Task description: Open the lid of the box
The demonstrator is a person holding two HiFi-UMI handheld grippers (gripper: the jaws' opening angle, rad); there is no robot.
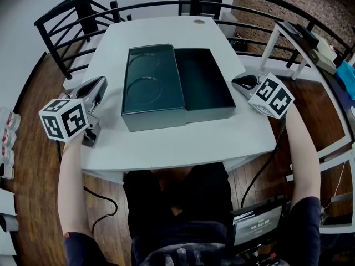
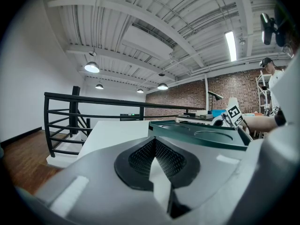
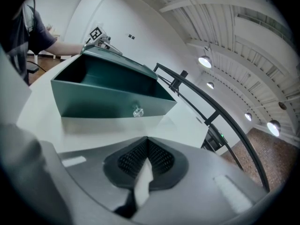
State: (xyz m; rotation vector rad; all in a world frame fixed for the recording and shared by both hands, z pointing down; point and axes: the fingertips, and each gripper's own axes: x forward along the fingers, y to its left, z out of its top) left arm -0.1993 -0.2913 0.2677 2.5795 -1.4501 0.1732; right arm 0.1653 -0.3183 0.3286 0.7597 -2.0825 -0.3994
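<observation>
A dark green box [image 1: 206,87] lies in the middle of the white table [image 1: 166,143]. Its interior shows open on the right half. The lid [image 1: 150,82], with two round recesses, sits over the left half. My left gripper [image 1: 99,88] rests on the table left of the box, shut and empty, apart from the lid. My right gripper [image 1: 242,82] lies right of the box, shut and empty as well. The left gripper view shows the shut gripper [image 2: 153,146] with the lid [image 2: 206,136] beyond it. The right gripper [image 3: 147,149] faces the box wall [image 3: 108,93] and a small shiny knob [image 3: 137,111].
A black railing [image 1: 66,43] curves round the table's back and sides above a wooden floor. A round cable hole [image 1: 198,21] sits at the table's far edge. A cable [image 1: 260,170] hangs from the right gripper, and a small screen [image 1: 258,226] stands near the person's lap.
</observation>
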